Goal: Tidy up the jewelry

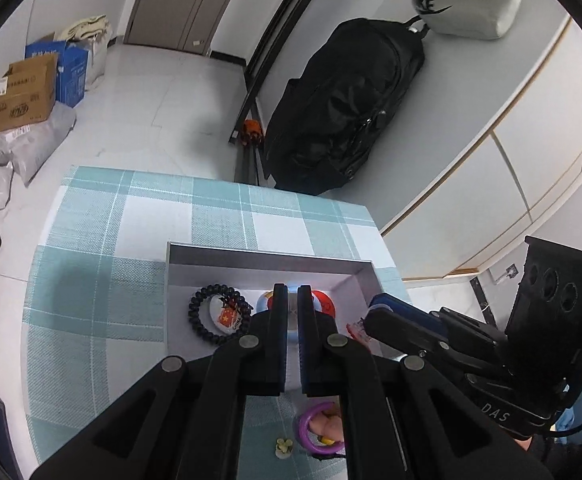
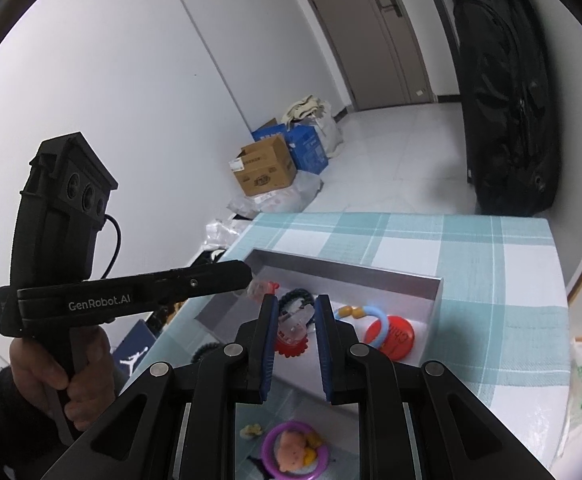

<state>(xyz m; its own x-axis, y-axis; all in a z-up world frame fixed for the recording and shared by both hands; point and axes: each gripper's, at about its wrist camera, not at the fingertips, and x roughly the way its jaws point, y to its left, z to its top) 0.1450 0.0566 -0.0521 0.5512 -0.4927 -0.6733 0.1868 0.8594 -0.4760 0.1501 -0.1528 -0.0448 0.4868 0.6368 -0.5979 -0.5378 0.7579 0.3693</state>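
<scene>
A grey open box (image 1: 267,258) sits on the checked cloth; it also shows in the right wrist view (image 2: 355,270). In it lie a black coil bracelet (image 1: 203,320) around a flag badge, a red round badge (image 2: 395,336) and a blue beaded ring (image 2: 379,316). My left gripper (image 1: 293,292) hangs over the box with its jaws nearly closed and nothing clearly between them; in the right wrist view its tip (image 2: 247,276) touches a clear pink-red piece (image 2: 261,290). My right gripper (image 2: 297,308) is open above a clear and red piece (image 2: 295,328). A purple ring with a plush toy (image 2: 293,454) lies near me.
The teal checked cloth (image 1: 103,280) covers a small table. A black bag (image 1: 343,108) stands beyond the far edge. Cardboard and blue boxes (image 1: 31,88) and parcels lie on the floor at left. A small yellow-green trinket (image 1: 283,446) lies by the purple ring.
</scene>
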